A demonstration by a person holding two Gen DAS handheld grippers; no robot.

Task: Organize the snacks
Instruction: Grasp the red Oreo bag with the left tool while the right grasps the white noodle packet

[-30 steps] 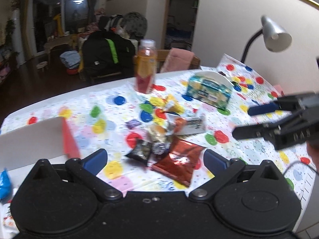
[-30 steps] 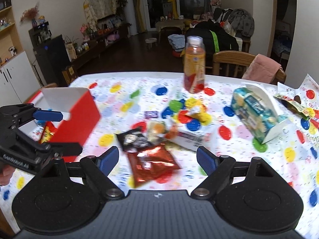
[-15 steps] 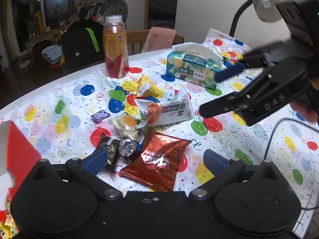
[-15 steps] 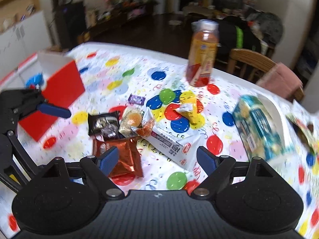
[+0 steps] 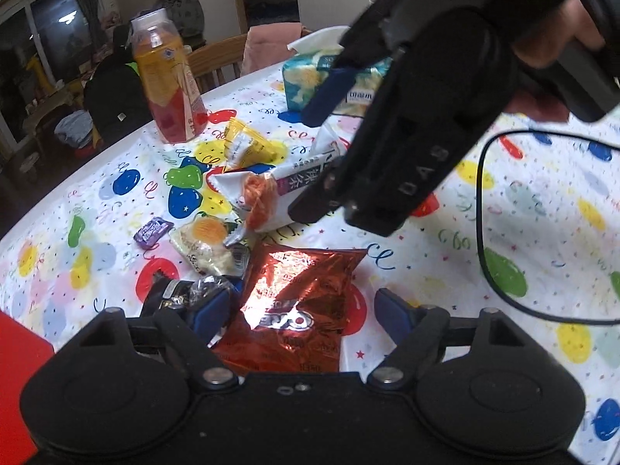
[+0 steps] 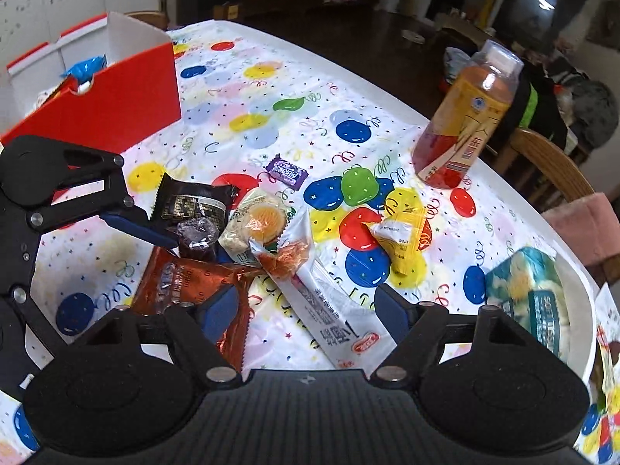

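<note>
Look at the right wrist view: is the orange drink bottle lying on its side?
No, the orange drink bottle stands upright on the balloon-print tablecloth, cap at the top.

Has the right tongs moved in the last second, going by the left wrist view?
Yes. The right tongs have come in from the right edge, leftward and closer, now over the white packet by the tissue pack.

left gripper point(image 5: 300, 312): lower and nearer than a second ago, jaws wide astride the red foil packet point(image 5: 298, 302)
right gripper point(image 6: 306, 310): dropped over the white packet point(image 6: 333, 310), jaws apart
</note>
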